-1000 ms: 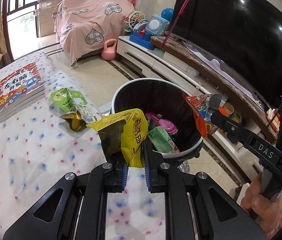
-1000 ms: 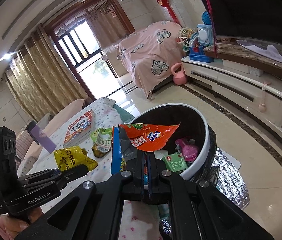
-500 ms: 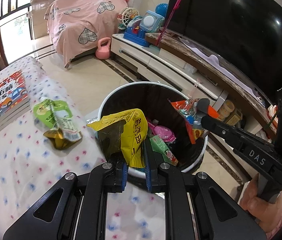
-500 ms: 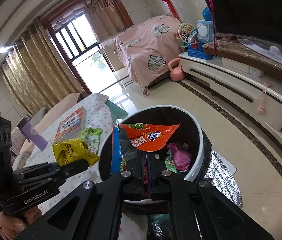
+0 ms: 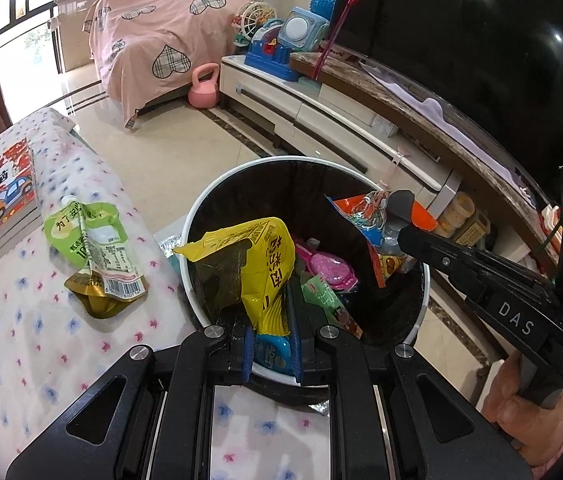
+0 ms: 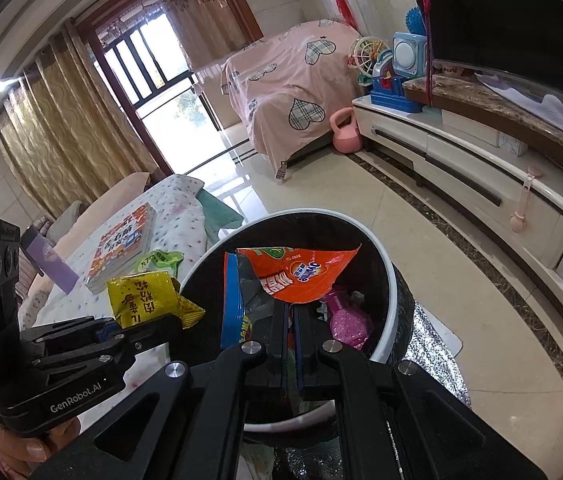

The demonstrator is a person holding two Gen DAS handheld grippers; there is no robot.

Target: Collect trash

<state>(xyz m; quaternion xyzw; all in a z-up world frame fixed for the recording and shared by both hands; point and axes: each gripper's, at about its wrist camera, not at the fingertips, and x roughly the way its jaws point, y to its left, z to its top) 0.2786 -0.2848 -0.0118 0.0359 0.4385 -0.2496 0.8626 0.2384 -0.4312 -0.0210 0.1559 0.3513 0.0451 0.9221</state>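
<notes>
The left tool (image 5: 269,344) pinches one crinkled yellow foil wrapper (image 5: 257,264) above the round, black-lined bin (image 5: 201,216); the right tool (image 6: 290,322) pinches one glossy orange packet (image 6: 297,276) there; one green pouch (image 5: 89,240) lies leftward on the dotted desk (image 5: 21,340)

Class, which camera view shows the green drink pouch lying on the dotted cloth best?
The left wrist view: the green drink pouch lies in full sight beside the book. The right wrist view shows only its top edge behind the yellow snack wrapper.
</notes>
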